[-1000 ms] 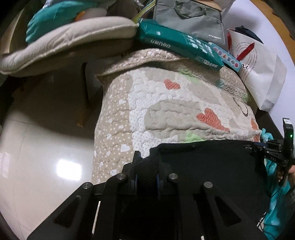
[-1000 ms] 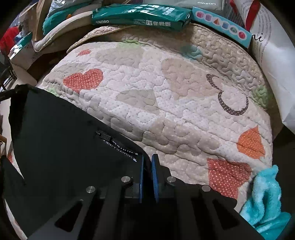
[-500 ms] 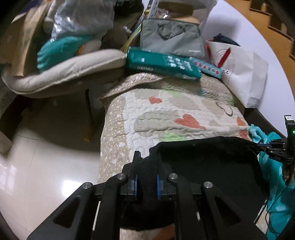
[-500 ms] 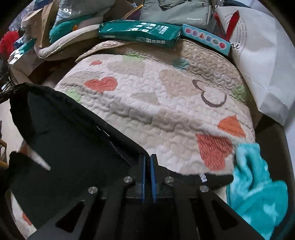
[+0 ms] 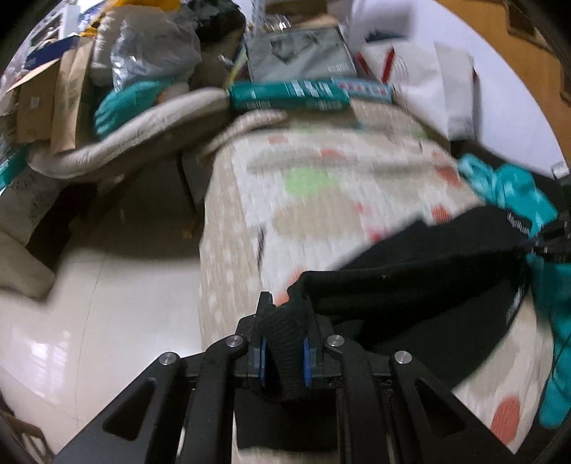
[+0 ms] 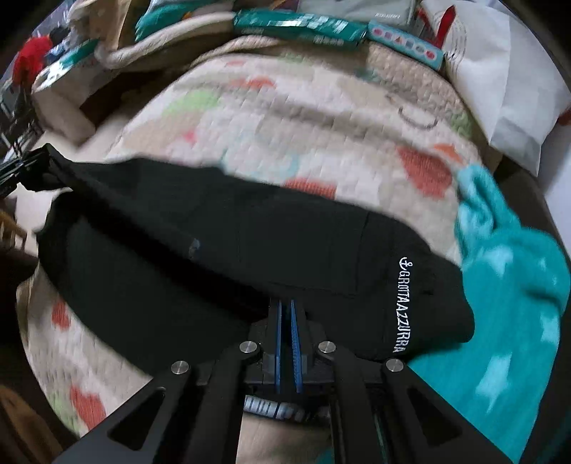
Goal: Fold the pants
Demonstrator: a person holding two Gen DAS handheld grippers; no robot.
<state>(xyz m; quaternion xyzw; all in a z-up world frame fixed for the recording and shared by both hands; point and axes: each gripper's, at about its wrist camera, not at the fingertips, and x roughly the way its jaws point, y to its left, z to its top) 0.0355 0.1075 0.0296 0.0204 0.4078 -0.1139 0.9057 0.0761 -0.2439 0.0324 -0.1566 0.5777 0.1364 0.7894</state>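
Black pants [image 6: 221, 250] with white lettering hang stretched between both grippers, above a quilted heart-pattern bedspread [image 6: 303, 117]. My left gripper [image 5: 283, 324] is shut on a bunched ribbed edge of the pants [image 5: 410, 285], at the bed's left corner. My right gripper [image 6: 285, 321] is shut on the other end of the pants, near the lettering. Each gripper shows at the edge of the other's view: the right one [image 5: 556, 235], the left one [image 6: 25, 167]. Both views are motion-blurred.
A teal fleece cloth [image 6: 510, 285] lies at the bed's right side. Green packages [image 6: 299, 25], a grey bag [image 5: 299, 53] and a white paper bag [image 6: 499, 71] line the far edge. A cushioned chair [image 5: 125, 142] and tiled floor [image 5: 89, 321] are to the left.
Both grippers have pulled back and up with the pants, so more of the bed shows. The pants now show as a doubled band with lettering visible. Both views have become blurred.
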